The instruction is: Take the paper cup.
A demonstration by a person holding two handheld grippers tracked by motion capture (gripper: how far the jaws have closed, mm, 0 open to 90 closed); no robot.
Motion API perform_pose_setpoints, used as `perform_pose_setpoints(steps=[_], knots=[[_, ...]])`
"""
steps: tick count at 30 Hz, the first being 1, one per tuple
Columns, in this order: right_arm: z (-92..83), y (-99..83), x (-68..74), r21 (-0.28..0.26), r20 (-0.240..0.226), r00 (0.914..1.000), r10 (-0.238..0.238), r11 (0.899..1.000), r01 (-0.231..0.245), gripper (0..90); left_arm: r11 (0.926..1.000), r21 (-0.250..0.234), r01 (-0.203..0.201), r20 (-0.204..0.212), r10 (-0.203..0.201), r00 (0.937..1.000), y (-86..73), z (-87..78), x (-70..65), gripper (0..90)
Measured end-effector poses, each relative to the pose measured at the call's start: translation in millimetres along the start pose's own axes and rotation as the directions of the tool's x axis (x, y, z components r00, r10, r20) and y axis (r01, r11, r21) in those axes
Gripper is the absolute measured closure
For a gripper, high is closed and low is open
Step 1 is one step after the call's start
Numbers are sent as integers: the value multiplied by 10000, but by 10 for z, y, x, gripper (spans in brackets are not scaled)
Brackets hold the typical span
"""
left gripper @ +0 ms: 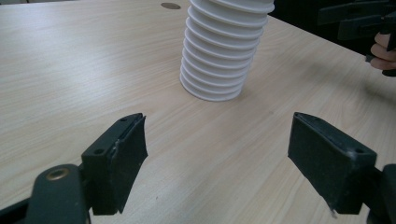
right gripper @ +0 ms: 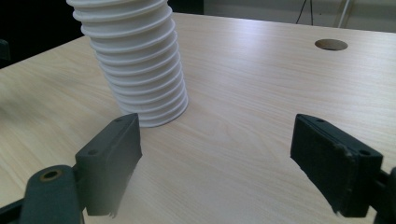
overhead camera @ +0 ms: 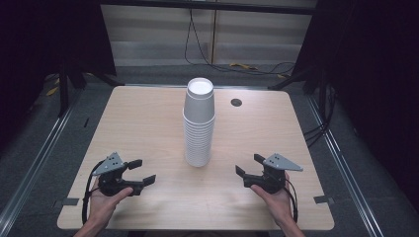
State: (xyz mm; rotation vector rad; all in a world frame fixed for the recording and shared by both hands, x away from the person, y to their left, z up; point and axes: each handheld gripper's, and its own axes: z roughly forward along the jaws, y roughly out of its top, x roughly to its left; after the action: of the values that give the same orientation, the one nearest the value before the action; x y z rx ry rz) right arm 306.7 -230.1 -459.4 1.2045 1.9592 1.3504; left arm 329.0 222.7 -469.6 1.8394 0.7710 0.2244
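**While both grippers wait, the cup stack stands untouched**

With jaws apart and holding nothing, the left gripper (overhead camera: 138,172) and right gripper (overhead camera: 248,165) rest low on the worktop (overhead camera: 148,123), one on each side of the stack of white paper cups (overhead camera: 199,123) standing upright mid-worktop. This looks like the approach step; next, one gripper likely needs to steady the stack while the other lifts the top cup

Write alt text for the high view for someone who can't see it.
A tall stack of white paper cups, upside down, stands mid-table on a light wooden table. Two hands hold open grippers near the front edge, the left gripper and right gripper flanking the stack without touching.
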Motion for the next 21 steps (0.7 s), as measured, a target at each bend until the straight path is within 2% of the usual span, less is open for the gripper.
perform_pose_setpoints(steps=[4, 6, 15, 16, 19, 21], knots=[[15, 47, -39, 77, -123, 9997, 213, 9997, -213, 162, 9999, 94, 36, 92, -37, 10000, 10, 37, 1, 193], [36, 78, -68, 88, -255, 9982, 535, 9985, -533, 161, 9999, 117, 54, 133, -56, 9999, 14, 59, 0, 193], [78, 203, -21, 19, -849, 9962, 197, 9998, -196, 158, 9998, 175, -25, 317, 20, 9995, 10, 68, -17, 194], [87, 254, 6, 167, -1016, 9948, 54, 9999, -37, 136, 9998, 171, -34, 379, 27, 9993, 9, 61, -26, 194], [98, 315, 35, 272, -1428, 9897, 30, 9996, 9, 136, 9998, 135, -156, 445, 150, 9989, 5, 40, -55, 194], [103, 346, 54, 259, -1470, 9891, -97, 9996, 137, 135, 9997, 129, -227, 436, 221, 9988, 4, 33, -61, 194]])
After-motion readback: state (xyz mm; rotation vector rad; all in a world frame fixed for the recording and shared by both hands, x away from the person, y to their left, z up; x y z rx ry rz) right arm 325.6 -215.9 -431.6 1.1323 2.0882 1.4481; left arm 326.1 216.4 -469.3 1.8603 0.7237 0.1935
